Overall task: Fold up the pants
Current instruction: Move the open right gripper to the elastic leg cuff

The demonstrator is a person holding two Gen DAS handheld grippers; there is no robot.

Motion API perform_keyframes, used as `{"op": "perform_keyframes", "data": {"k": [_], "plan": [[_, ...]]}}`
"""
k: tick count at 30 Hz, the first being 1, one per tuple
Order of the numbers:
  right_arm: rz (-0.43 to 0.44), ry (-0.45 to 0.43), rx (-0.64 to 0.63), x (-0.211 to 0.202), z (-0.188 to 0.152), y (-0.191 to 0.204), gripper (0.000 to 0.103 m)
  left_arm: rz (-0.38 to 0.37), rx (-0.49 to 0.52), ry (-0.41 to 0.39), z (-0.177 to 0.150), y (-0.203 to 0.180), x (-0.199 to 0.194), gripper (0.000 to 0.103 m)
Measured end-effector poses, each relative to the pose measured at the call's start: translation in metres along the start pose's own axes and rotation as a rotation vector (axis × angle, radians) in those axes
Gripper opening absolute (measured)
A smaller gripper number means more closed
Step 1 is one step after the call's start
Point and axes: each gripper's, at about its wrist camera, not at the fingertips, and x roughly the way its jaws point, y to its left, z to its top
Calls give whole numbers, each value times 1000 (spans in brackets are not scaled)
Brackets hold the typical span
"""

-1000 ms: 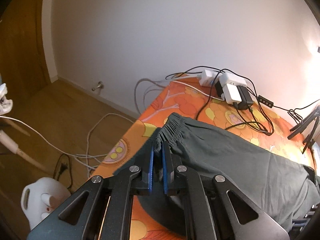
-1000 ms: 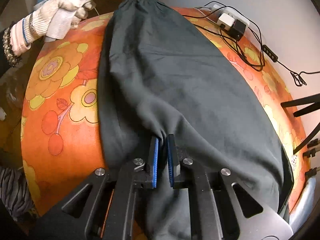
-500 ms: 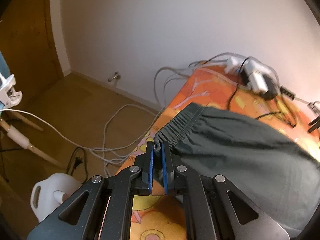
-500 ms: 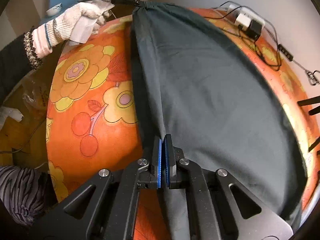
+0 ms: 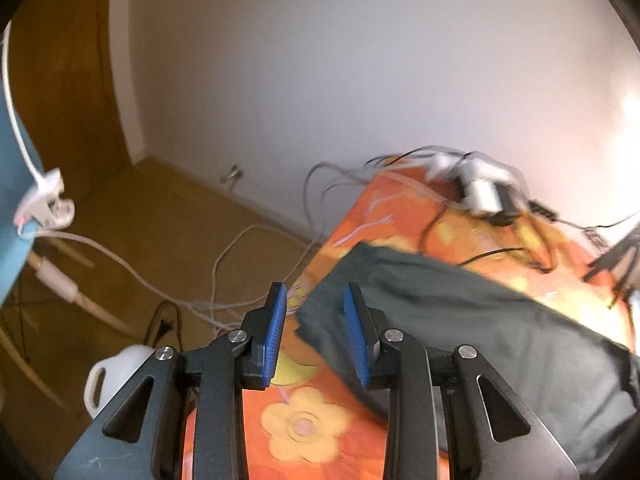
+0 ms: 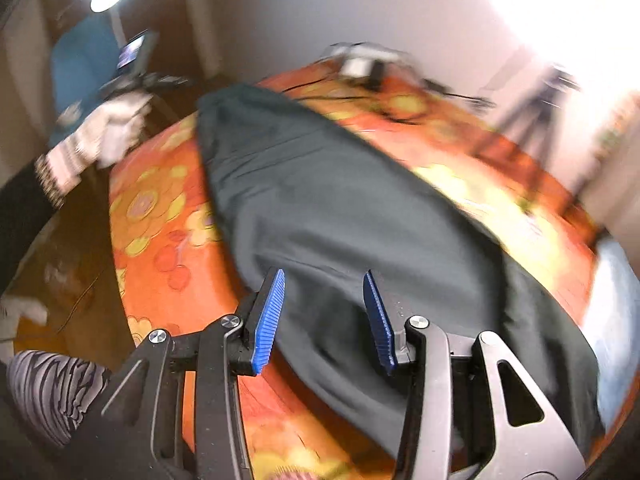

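Dark grey-green pants lie lengthwise on a table covered with an orange flowered cloth; they also show in the right wrist view. My left gripper is open and empty, its blue pads either side of the waistband corner, just above it. My right gripper is open and empty above the pants' near edge. The left gripper and its gloved hand show at the far waistband end, off the table's left edge.
A white power strip with plugs and black cables lies at the table's far end. Loose cables and a white jug lie on the wooden floor at left. A tripod stands at back right.
Both grippers have opened and let go of the pants, which now lie flat on the cloth. Both have lifted and drawn back a little; the views are blurred with motion.
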Motion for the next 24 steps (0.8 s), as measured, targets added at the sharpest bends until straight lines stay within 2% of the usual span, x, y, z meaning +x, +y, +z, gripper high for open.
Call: {"op": "perform_keyframes", "data": {"k": [4, 11, 15, 20, 24], "plan": [[-102, -59, 79, -49, -24, -25, 43, -52, 59, -32, 12, -29, -42, 28], [-205, -169, 234, -123, -79, -66, 44, -119, 194, -95, 37, -88, -131, 28], [-280, -185, 310, -151, -113, -98, 44, -150, 238, -127, 49, -116, -175, 28], [-306, -137, 360, -158, -158, -127, 44, -194, 281, -142, 49, -157, -210, 28], [-302, -43, 330, -148, -201, -128, 44, -265, 345, -93, 25, -198, -208, 28]]}}
